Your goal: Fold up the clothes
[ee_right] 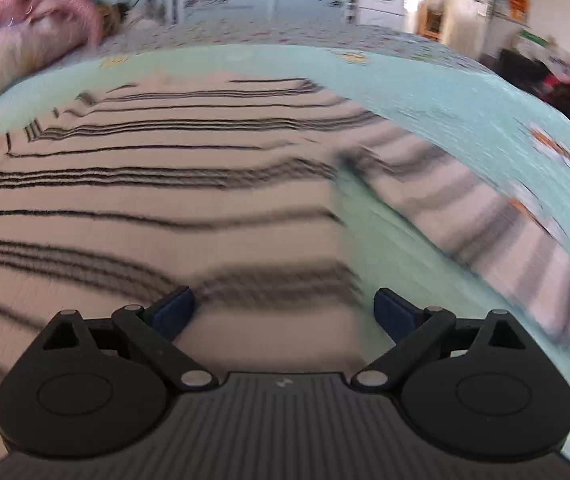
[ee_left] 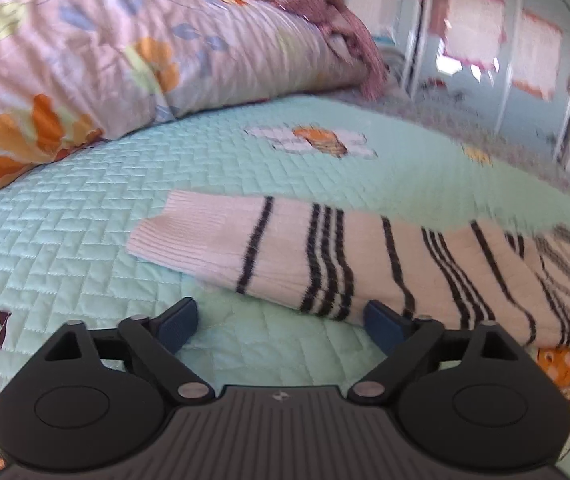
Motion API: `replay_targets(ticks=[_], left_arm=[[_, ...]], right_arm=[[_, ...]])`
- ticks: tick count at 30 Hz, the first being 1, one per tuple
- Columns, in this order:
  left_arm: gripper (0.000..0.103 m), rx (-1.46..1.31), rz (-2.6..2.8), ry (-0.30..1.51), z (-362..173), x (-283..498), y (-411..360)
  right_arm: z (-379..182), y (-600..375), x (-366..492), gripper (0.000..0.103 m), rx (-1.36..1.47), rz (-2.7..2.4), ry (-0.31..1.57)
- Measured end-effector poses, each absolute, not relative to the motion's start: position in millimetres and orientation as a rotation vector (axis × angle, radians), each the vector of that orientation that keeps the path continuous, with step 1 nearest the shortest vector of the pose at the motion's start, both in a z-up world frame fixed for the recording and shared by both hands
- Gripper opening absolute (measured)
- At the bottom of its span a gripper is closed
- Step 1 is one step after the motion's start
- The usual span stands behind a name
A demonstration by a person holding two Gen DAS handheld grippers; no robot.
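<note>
Both claws gape empty: left claw by the sweater sleeve, right claw over its body on the bed.

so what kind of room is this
Most likely a bedroom: a striped sweater lies on a bed's mint quilted bedspread, with a floral pillow at the head and white drawers by the far wall.

sweater – white, black stripes | quilt – mint | pillow – floral
</note>
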State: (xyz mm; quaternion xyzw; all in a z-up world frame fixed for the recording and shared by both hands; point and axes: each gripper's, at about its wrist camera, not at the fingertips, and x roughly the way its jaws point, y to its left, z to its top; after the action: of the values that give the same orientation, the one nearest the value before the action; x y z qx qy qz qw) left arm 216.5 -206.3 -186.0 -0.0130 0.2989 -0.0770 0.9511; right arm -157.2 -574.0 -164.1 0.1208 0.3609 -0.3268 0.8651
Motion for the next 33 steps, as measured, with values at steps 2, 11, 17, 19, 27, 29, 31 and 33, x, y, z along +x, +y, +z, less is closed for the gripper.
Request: replay_targets(ticks=[2,11,17,19,27,29,31,33], left_arm=[[0.093,0.050,-0.188,0.676,-177,209,-211],[0.092,-0.114,-0.564,0.846,-150,45,-174],[0.092,-0.148,-0.855,1.023,-155,-2,-157],[0.092,-0.213,-0.914,1.118,-161,0,-156],[0.093,-0.542,-0.998,1.381,-191,8,-158],[0.092,-0.604,-0.996,1.405,-197,6,-157],[0.088,-0.607,-0.981,1.416,-200,3,-158],[0.055,-0.611,-0.966,1.426,-202,0,-159]], right_arm=[[-158,-579,-186,0.097,0.312,-0.726,0.765],[-149,-517,-285,0.096,0.501,-0.655,0.755],[-148,-517,-345,0.097,0.734,-0.511,0.695],[-152,-527,-361,0.097,0.854,-0.444,0.660],[-176,-540,-379,0.093,1.219,-0.313,0.537],[-181,-536,-375,0.070,1.254,-0.288,0.544],[-188,-534,-374,0.049,1.294,-0.289,0.551],[-192,-533,-376,0.024,1.318,-0.308,0.561]])
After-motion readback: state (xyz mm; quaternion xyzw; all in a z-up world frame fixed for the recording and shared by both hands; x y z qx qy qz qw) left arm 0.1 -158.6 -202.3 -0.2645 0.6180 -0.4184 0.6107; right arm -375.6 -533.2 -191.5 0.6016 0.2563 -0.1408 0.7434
